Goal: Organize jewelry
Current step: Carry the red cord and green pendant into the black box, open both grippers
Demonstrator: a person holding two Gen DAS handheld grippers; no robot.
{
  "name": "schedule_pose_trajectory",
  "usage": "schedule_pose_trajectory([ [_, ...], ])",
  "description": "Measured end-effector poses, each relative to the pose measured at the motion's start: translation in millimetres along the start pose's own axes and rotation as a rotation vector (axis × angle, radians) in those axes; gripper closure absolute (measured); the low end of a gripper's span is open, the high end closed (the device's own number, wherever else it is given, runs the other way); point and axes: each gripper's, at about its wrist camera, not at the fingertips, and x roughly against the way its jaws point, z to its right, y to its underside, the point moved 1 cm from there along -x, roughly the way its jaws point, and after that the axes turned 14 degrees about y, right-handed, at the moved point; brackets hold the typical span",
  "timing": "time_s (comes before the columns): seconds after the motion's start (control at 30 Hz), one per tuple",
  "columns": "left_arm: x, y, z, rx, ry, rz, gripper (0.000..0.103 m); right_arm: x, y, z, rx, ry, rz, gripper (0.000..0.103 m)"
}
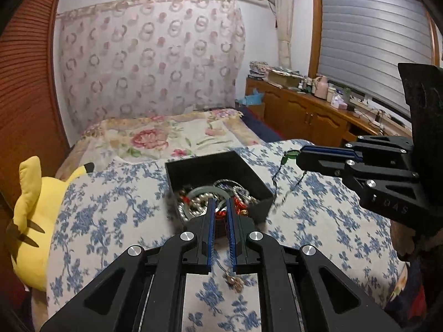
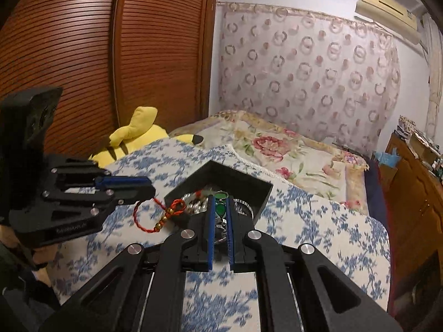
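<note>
Both grippers lifted over a black jewelry box point(image 1: 218, 171): left gripper point(image 2: 151, 189) clamping a red cord bracelet point(image 2: 157, 215), right gripper point(image 1: 300, 158) pinching a green pendant necklace point(image 2: 220, 207).

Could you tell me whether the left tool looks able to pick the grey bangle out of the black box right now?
Probably not: the left tool is shut on a red cord bracelet, so it has no free grip, though the grey bangle lies exposed in the black box.

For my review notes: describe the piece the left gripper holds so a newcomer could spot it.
On the blue-flowered bedspread sits a black box of jewelry. Just beside it, the left gripper pinches a red cord bracelet with gold beads, unlike the box's pearls and the right gripper's green pendant.
</note>
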Motion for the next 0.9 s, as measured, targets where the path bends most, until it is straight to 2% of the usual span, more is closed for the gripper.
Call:
schedule_pose_trajectory([
  [0.27,-8.1,-15.9,-14.8,0.011,-0.026,0.009,0.096,-27.6,-16.5,-2.2,0.002,0.0,-0.015,0.094],
  [0.57,-24.0,-22.7,-24.7,0.029,-0.034,-0.011,0.096,-57.0,-3.0,0.3,-0.032,-0.018,-0.093,0.094],
  [0.9,-42.5,-30.7,-25.6,0.027,-0.043,-0.03,0.096,-51.3,1.7,8.1,-0.068,-0.023,-0.087,0.094],
])
